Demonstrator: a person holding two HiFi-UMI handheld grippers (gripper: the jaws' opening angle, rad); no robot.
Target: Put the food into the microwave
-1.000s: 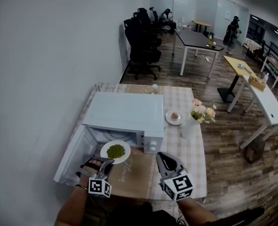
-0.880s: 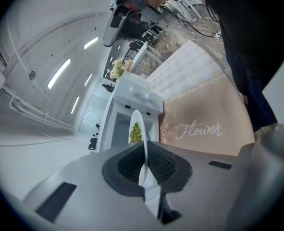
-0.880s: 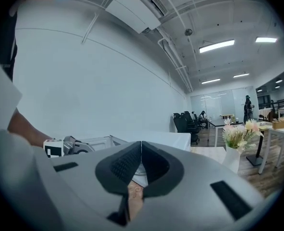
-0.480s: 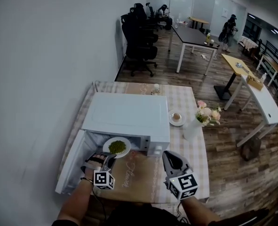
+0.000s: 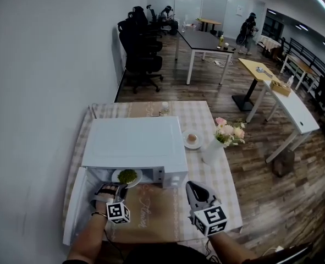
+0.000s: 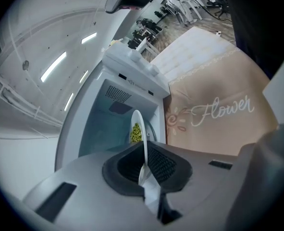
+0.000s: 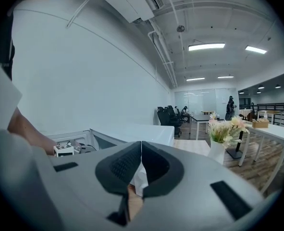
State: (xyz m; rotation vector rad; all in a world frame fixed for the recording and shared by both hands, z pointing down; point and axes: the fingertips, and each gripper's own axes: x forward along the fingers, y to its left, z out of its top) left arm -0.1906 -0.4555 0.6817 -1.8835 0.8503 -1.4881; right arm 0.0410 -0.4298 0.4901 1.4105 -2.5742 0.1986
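A white plate of green food (image 5: pixel 127 176) hangs half inside the open mouth of the white microwave (image 5: pixel 133 143). My left gripper (image 5: pixel 118 190) is shut on the plate's near rim. In the left gripper view the plate (image 6: pixel 141 143) stands edge-on between the jaws, the green food (image 6: pixel 136 132) just inside the cavity (image 6: pixel 110 124). My right gripper (image 5: pixel 196 192) hovers over the table's front right, shut with nothing in it; its own view shows the closed jaws (image 7: pixel 141 153) level with the microwave's top (image 7: pixel 132 131).
The microwave door (image 5: pixel 73 212) hangs open to the left. A tan "Flower" mat (image 5: pixel 151 213) lies in front. A small plate with a bun (image 5: pixel 192 139) and a vase of flowers (image 5: pixel 220 141) stand to the microwave's right. A bottle (image 5: pixel 164 108) stands behind it.
My left gripper has carried the plate forward from in front of the microwave into its opening. The right gripper has barely moved. The head camera has shifted.
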